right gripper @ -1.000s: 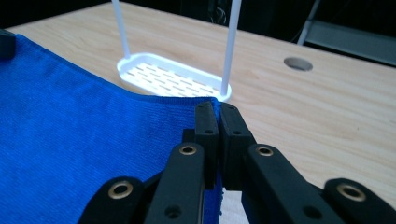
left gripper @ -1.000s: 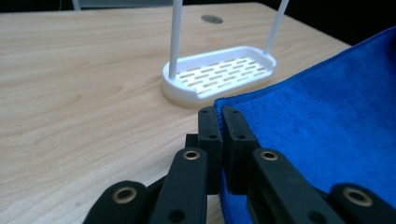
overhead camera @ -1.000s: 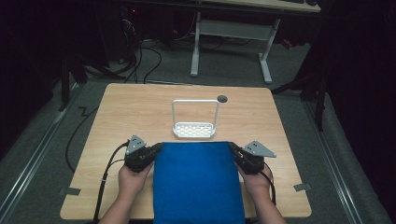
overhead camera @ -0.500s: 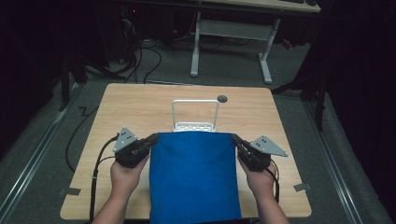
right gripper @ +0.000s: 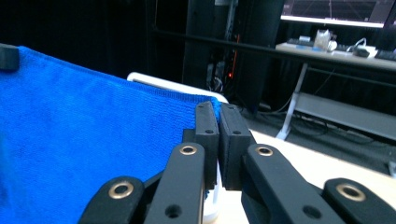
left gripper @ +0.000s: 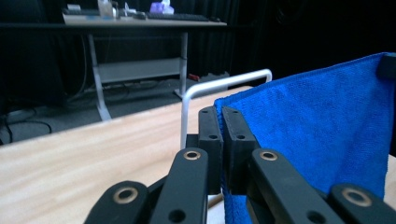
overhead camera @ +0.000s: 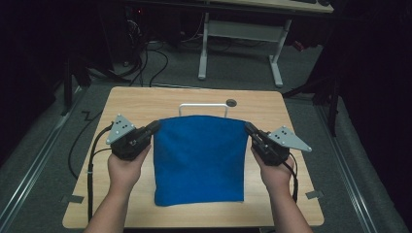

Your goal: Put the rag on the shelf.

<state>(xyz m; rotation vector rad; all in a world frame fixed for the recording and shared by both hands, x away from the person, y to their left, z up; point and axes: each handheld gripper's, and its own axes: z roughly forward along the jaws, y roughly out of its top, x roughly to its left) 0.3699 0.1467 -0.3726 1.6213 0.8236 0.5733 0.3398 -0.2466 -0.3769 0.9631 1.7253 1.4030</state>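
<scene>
The left gripper (overhead camera: pixel 154 127) is closed tight on the upper left corner of the blue towel (overhead camera: pixel 198 160). The right gripper (overhead camera: pixel 248 128) pinches its upper right corner. The towel hangs stretched between the 2, over the table's (overhead camera: pixel 145 99) middle, before the white wire rack (overhead camera: pixel 203 107).

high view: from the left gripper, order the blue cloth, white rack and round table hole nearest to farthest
1. Blue cloth: its upper left corner is pinched in the left gripper.
2. White rack: behind the cloth's top edge, mid-table.
3. Round table hole: just right of the rack, near the table's far edge.
</scene>
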